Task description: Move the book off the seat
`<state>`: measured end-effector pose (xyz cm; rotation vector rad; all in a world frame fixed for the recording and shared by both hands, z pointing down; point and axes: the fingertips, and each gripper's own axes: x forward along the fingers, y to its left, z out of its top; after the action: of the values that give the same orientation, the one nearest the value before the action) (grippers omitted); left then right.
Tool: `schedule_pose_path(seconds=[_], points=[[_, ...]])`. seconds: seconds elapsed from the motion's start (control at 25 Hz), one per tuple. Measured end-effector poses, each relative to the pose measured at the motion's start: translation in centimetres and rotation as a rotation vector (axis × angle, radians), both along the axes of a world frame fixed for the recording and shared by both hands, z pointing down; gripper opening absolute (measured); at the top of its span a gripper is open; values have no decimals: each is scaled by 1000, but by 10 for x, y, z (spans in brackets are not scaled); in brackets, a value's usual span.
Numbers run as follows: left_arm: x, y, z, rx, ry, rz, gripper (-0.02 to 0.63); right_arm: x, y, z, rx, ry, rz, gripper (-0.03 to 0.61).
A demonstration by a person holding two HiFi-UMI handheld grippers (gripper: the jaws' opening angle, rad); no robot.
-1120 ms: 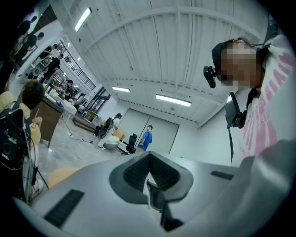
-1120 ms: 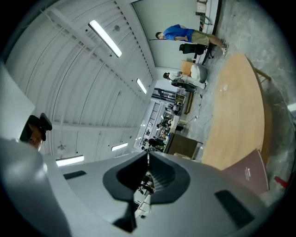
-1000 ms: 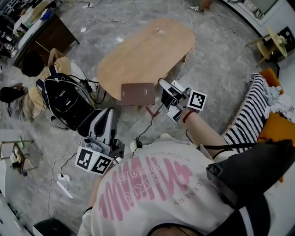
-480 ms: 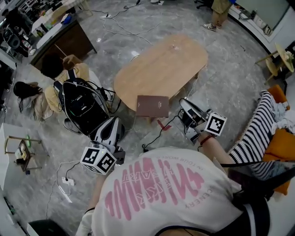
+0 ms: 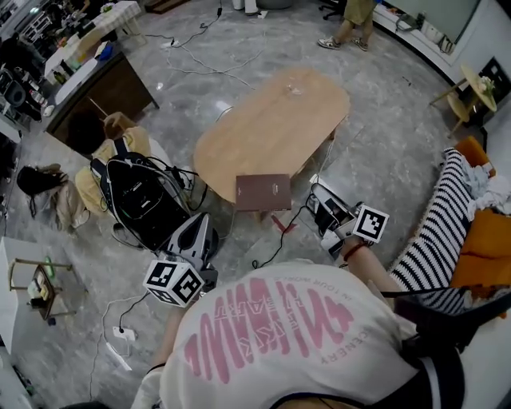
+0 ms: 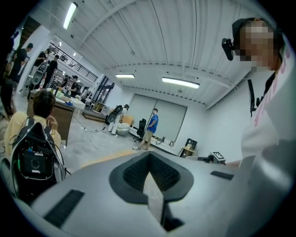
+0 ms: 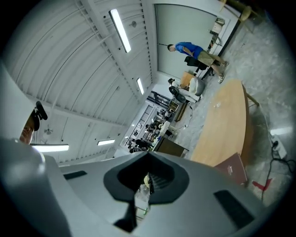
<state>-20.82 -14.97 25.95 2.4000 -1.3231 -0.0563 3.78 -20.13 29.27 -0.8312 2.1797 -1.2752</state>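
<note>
A dark maroon book (image 5: 263,192) lies flat on the near end of the oval wooden table (image 5: 279,112). It also shows in the right gripper view as the book (image 7: 233,169) at the table's (image 7: 222,129) edge. My right gripper (image 5: 318,192) hangs just right of the book, apart from it and lower, over the floor. Its jaws are closing, with nothing between them (image 7: 145,178). My left gripper (image 5: 196,227) is held low at the left, near the backpack, shut and empty (image 6: 149,173).
A black backpack (image 5: 140,196) and a seated person (image 5: 120,132) are left of the table. Cables (image 5: 275,236) trail over the floor under the table's near end. A striped cushion (image 5: 435,232) and an orange one (image 5: 483,240) lie at the right. People stand at the far side (image 5: 345,20).
My right gripper has drawn back from the book's right edge, down and to the right. The book stays on the table. The left gripper has hardly moved.
</note>
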Motion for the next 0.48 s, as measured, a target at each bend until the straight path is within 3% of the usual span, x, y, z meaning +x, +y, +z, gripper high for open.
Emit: schedule_pose_path(seconds=[0.28, 0.48], points=[[-9, 8, 7, 0, -6, 62, 8, 9, 19, 3, 12, -19, 90, 11], [-14, 24, 20, -27, -10, 92, 8, 0, 41, 11, 8, 46, 92, 11]])
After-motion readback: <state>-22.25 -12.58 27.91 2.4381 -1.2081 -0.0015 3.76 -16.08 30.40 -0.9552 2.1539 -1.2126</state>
